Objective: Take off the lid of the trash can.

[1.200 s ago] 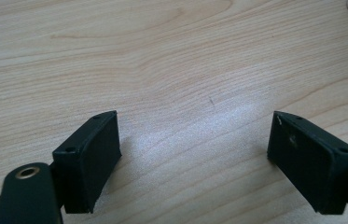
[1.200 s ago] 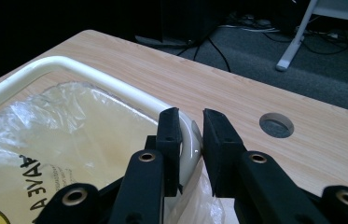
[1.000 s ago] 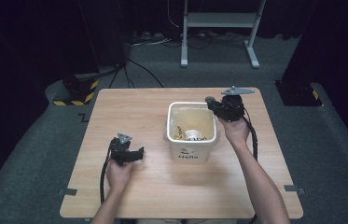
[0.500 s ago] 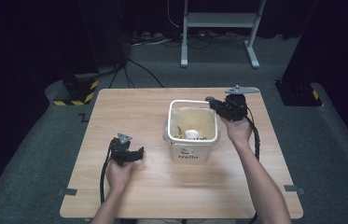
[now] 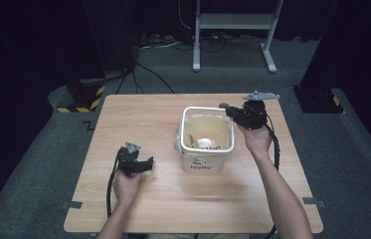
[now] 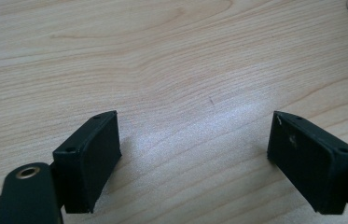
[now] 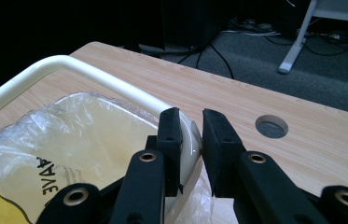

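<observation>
The right gripper (image 5: 228,108) sits at the far right corner of a white bucket (image 5: 207,162), its jaws drawn close on either side of the bucket's rim (image 7: 115,84); in the right gripper view the rim corner runs into the narrow gap between the two black pads, and the left pad seems to touch it, though it is hard to tell whether the right pad presses on the rim as well. A clear plastic liner (image 7: 64,135) fills the inside of the bucket just below the jaws, with dark printed letters and a yellow patch showing through it. From above, something small and white (image 5: 204,143) lies at the bottom of the bucket. The bucket stands upright a little right of the middle of the wooden table (image 5: 138,114), with a printed word on its near wall. A round hole (image 7: 271,126) in the tabletop lies just beyond the right gripper. Well apart, toward the near left of the table, the left gripper (image 5: 145,164) rests low over bare wood, its jaws spread wide with nothing between them. A metal stand (image 5: 232,22) rises from the grey floor behind the table.
</observation>
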